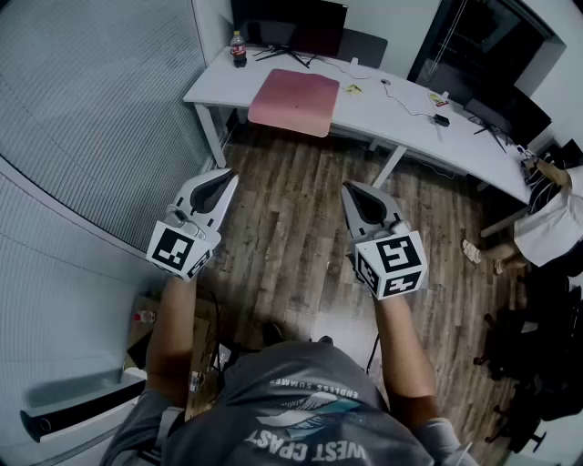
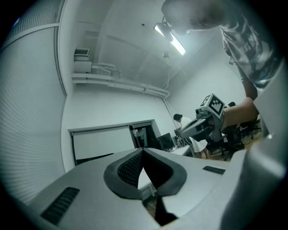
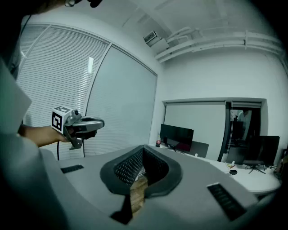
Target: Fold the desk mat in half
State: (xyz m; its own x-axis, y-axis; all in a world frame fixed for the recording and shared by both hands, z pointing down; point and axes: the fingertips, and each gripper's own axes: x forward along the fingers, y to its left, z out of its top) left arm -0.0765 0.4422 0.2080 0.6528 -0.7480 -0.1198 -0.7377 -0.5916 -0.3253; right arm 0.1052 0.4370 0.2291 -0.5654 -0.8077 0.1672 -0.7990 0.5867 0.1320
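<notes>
A pink desk mat (image 1: 294, 100) lies flat on the white desk (image 1: 392, 114) far ahead, its front edge hanging over the desk's near side. My left gripper (image 1: 226, 177) and right gripper (image 1: 349, 189) are held out side by side over the wooden floor, well short of the desk. Both are shut with their tips together and hold nothing. In the left gripper view the jaws (image 2: 143, 150) point up toward the wall, and the right gripper (image 2: 186, 130) shows beside them. In the right gripper view the jaws (image 3: 144, 148) point at the desk (image 3: 234, 173), with the left gripper (image 3: 96, 122) at the left.
On the desk stand a bottle (image 1: 238, 49), a dark monitor (image 1: 288, 24), cables and small items. A person in white (image 1: 547, 218) sits at the right end. A blind-covered glass wall (image 1: 100, 100) runs along the left. A cardboard box (image 1: 205, 355) lies by my feet.
</notes>
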